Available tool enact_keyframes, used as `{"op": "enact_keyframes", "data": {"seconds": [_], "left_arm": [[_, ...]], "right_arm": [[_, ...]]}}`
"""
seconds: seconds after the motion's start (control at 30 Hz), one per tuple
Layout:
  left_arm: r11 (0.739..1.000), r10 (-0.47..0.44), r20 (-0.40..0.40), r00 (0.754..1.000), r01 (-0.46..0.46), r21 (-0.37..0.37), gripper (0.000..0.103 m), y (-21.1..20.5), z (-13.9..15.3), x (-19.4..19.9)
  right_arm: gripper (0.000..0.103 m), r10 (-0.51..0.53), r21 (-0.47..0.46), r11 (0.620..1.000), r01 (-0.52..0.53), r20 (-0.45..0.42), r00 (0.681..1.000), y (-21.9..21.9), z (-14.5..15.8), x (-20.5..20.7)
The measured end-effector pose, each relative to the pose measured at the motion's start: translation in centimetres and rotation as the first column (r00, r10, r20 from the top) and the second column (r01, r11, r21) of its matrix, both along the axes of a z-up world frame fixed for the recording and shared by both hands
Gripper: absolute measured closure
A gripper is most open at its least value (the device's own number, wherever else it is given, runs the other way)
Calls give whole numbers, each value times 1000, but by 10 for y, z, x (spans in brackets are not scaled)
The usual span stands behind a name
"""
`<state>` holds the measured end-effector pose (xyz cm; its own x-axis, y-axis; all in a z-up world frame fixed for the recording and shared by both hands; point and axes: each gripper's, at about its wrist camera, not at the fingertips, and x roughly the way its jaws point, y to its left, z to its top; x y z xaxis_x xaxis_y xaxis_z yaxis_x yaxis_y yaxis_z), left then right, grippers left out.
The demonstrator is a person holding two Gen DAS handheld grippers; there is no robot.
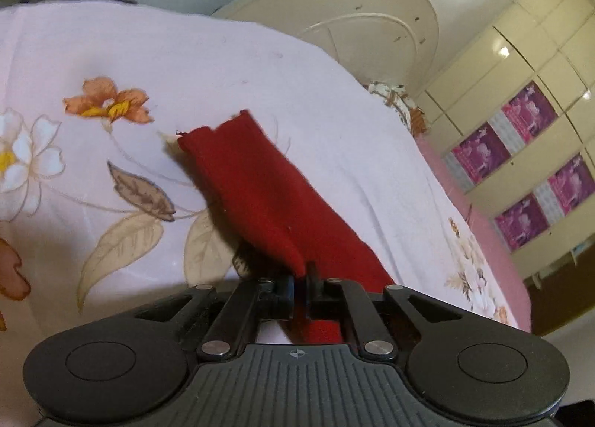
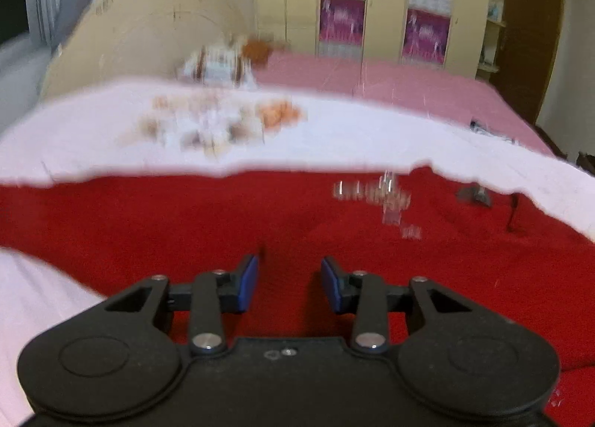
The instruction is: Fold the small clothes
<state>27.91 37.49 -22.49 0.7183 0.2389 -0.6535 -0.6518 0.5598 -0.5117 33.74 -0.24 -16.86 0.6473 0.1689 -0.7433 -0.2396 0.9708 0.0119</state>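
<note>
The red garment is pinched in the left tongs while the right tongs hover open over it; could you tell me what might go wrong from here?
1. The left tongs pinch only a narrow bunched edge of the red garment, so it could slip out.
2. The right tongs stand open above the cloth, gripping nothing, so a left pull may drag the garment across the floral bedsheet unevenly.

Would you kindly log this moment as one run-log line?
left gripper: shut on red garment | right gripper: open above the garment, holding nothing | surface: floral bedsheet
</note>
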Motion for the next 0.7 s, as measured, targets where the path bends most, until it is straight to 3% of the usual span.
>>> {"op": "enact_keyframes", "data": {"seconds": [0.17,0.27,0.4,0.5,0.53,0.6,0.7], "left_arm": [[996,-17,53,998,12,83,98,-17,15,5],[978,-123,96,988,104,178,98,-43,43,14],[941,-272,138,952,233,247,98,-88,74,36],[901,-385,154,910,334,277,98,-128,94,48],[882,-426,155,891,371,290,98,-144,99,52],[835,-515,151,844,455,309,98,-180,111,59],[758,-632,131,764,574,309,98,-238,113,71]], "right_arm": [[64,17,-35,999,-15,37,999,6,-5,-6],[64,12,-9,1000,-11,22,1000,3,-2,-3],[65,-10,67,998,10,11,1000,-6,2,-6],[65,33,27,999,-34,8,999,-1,1,-7],[70,22,78,997,-22,-1,1000,-8,7,-6],[67,-24,136,991,22,12,1000,-24,18,-8],[67,-59,137,989,56,16,998,-49,27,-11]]}}
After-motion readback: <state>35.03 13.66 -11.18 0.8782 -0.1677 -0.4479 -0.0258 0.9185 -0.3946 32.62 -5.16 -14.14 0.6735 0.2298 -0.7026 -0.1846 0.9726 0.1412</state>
